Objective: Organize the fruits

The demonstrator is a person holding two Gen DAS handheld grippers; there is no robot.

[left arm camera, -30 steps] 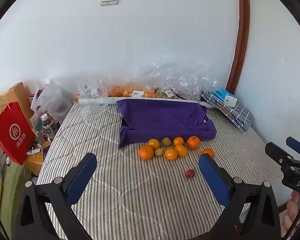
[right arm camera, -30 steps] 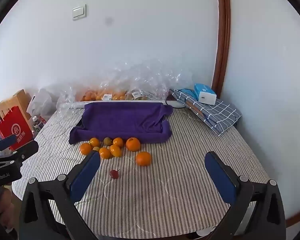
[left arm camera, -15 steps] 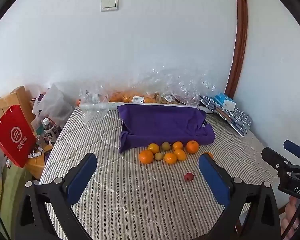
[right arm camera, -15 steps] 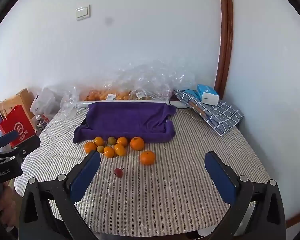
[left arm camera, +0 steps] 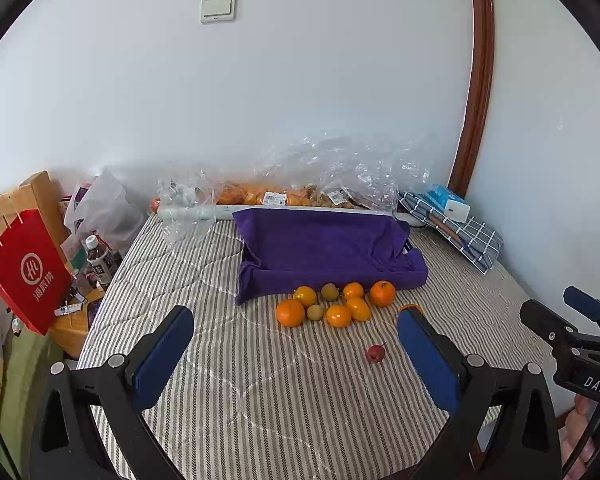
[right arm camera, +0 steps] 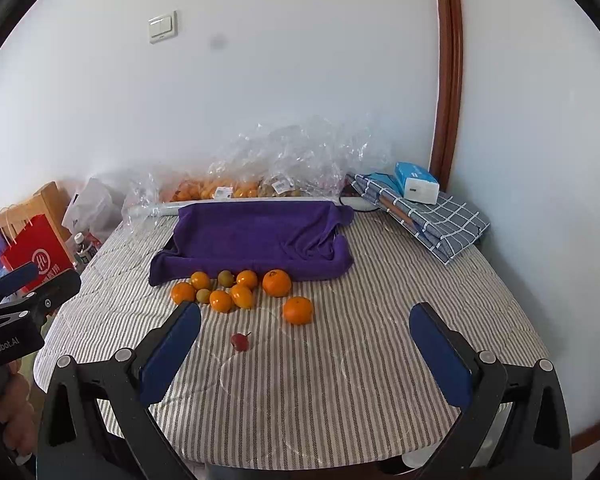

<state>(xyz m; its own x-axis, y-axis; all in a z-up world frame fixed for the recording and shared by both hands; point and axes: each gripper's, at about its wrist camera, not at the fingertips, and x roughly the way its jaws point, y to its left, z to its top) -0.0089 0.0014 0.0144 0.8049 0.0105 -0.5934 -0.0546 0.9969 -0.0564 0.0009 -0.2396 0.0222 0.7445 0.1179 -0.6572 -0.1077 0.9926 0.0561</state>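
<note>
Several oranges (left arm camera: pixel 339 315) and small green-brown fruits (left arm camera: pixel 329 291) lie clustered on the striped table (left arm camera: pixel 228 392) in front of a tray lined with a purple towel (left arm camera: pixel 320 248). One orange (right arm camera: pixel 297 310) lies apart to the right. A small red fruit (left arm camera: pixel 375 353) lies nearer me, also in the right wrist view (right arm camera: pixel 240 341). My left gripper (left arm camera: pixel 296 356) is open and empty, well short of the fruit. My right gripper (right arm camera: pixel 306 350) is open and empty too.
Clear plastic bags holding more fruit (left arm camera: pixel 284 196) lie along the back wall. A folded checked cloth with a tissue pack (right arm camera: pixel 420 190) sits at the back right. A red paper bag (left arm camera: pixel 24 272), a bottle (left arm camera: pixel 98 258) and a white bag stand off the table's left edge.
Both grippers have drawn back and tilted a little, so the table and fruit sit lower and farther in both views. Nothing on the table has moved.
</note>
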